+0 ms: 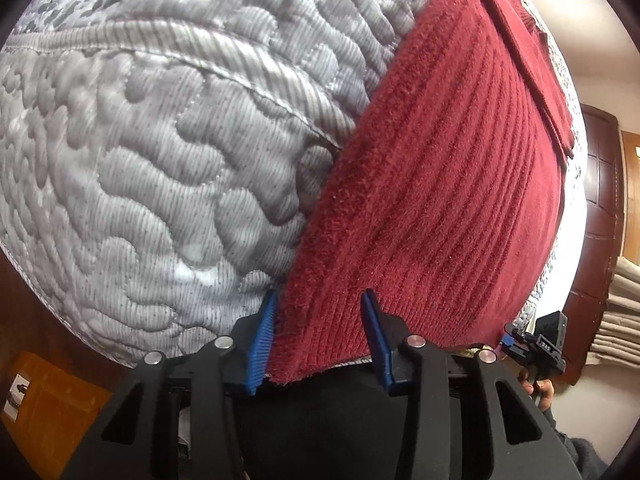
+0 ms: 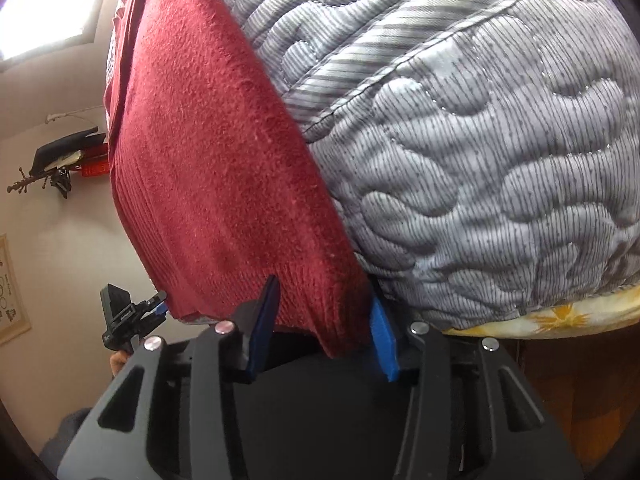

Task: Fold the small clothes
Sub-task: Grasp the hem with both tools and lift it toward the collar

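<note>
A dark red knitted garment [image 1: 440, 200] lies flat on a grey quilted mattress [image 1: 160, 160], with its near hem hanging over the mattress edge. A folded band of the same cloth [image 1: 528, 60] lies across its far end. My left gripper [image 1: 320, 296] is open, its blue fingers [image 1: 262, 344] standing either side of the hem's left corner. My right gripper [image 2: 324, 284] is open too, straddling the garment's [image 2: 208, 160] right corner where it meets the mattress [image 2: 480, 160]. Each wrist view shows the other gripper at the opposite corner: the right gripper [image 1: 516, 340] and the left gripper [image 2: 156, 304].
A brown wooden door [image 1: 600, 200] and stacked beige cloth [image 1: 624, 320] stand past the mattress on the right. An orange box [image 1: 48, 400] sits low on the left. A yellow patterned sheet [image 2: 560, 316] shows under the mattress. Dark items hang on the wall [image 2: 64, 160].
</note>
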Demonstrator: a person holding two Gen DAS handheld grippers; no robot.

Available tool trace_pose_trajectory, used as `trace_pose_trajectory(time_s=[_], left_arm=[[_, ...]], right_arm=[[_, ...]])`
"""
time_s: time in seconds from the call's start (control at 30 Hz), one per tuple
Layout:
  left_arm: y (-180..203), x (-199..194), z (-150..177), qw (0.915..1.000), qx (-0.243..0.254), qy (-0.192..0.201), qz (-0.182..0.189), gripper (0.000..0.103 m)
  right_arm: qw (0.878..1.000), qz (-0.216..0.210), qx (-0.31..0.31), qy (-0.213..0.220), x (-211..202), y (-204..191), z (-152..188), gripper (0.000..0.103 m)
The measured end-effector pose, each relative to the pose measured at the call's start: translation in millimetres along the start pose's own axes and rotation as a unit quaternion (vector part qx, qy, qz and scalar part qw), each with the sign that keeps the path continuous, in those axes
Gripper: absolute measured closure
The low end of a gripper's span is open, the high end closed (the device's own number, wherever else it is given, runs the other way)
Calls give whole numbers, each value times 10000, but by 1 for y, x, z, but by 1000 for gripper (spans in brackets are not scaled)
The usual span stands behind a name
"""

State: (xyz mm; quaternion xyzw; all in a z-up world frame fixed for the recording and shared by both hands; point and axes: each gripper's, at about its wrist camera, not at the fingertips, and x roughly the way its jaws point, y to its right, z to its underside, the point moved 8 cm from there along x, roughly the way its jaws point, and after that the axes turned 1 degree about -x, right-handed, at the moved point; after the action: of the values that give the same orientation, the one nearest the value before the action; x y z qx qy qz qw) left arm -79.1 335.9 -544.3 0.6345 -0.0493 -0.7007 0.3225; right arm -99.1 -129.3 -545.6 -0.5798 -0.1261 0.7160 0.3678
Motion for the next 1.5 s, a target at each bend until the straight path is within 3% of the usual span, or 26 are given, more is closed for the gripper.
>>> trace_pose_trajectory(time_s=[0.07,0.17,0.2,0.27,0.33,0.37,0.73,1.13,1.5], left_arm=[[2,-2,-1,9998,-81,35,173,39],[4,-4,0,9999,-5,44,113,38],[5,-4,0,10000,28,43,78,41],[6,-1,0,10000,38,15,-26,62],[10,1,-1,10000,-4,11,-52,90],[10,0,-1,10000,-31,21,4,93],[17,-41,8,9937,-325,328,1017,96],[54,-109,-14,9696,-319,1055,2183,96],[99,-169,-75,9325,-650,1578,3184,96]], right_arm=[[10000,33,12,22,-3,5,-1,59],[10000,60,-37,-9,-1,5,-1,62],[9999,85,-57,-28,1,5,-1,74],[9999,78,-83,-44,2,3,1,90],[10000,-39,-92,1,-1,-2,3,96],[9999,-120,-72,24,-3,-4,5,97],[9892,-1301,382,553,-50,-26,18,98],[9663,-2310,379,1069,-101,-89,1,98],[9420,-3003,480,1419,-149,-145,-51,98]])
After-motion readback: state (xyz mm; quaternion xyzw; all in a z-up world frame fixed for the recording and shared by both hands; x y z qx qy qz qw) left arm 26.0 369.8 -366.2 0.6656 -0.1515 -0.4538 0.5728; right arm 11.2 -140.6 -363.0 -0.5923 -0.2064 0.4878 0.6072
